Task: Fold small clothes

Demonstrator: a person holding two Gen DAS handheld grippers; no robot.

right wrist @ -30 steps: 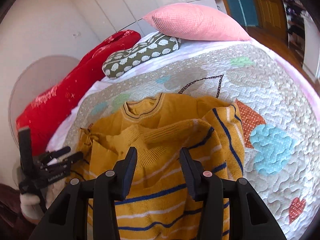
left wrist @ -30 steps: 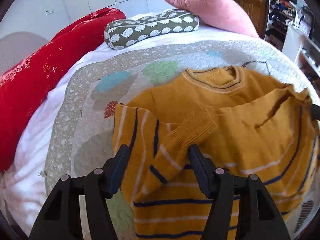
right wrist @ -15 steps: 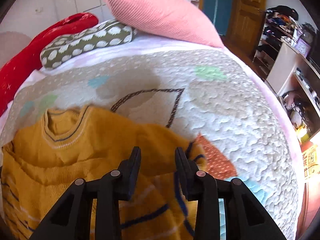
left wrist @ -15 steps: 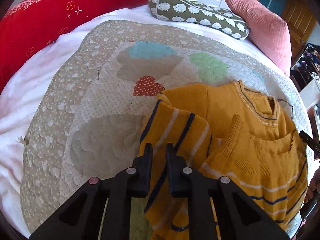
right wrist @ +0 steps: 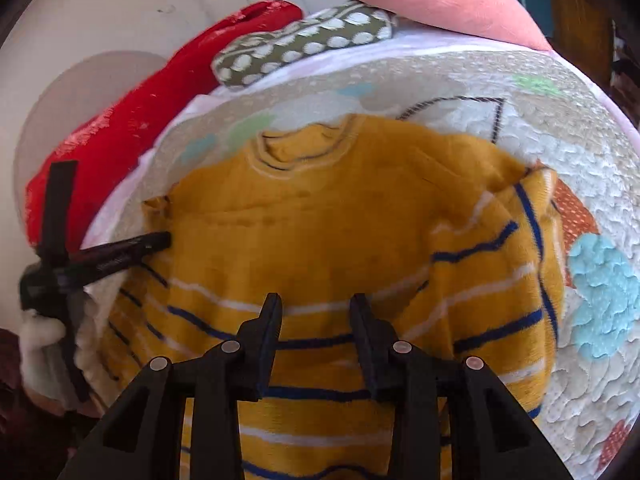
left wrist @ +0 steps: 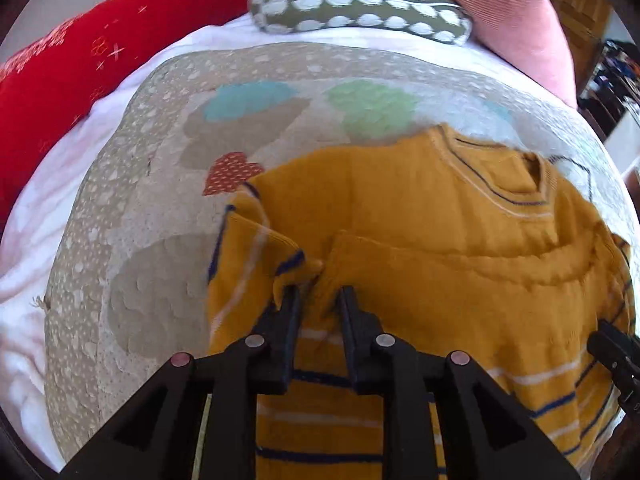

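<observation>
The sweater (left wrist: pixel 420 216) lies on the quilt (left wrist: pixel 132 216) at centre frame, collar toward the top. The left tongs (left wrist: pixel 316 300) pinch a bunched fold of its edge at lower centre. The right tongs (right wrist: pixel 316 316) hover spread over its striped body.

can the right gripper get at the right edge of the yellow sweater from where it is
Probably yes. The right gripper is open over the mustard yellow knitted sweater with navy and white stripes, and nothing lies between it and the folded right edge on the patchwork quilt.
</observation>
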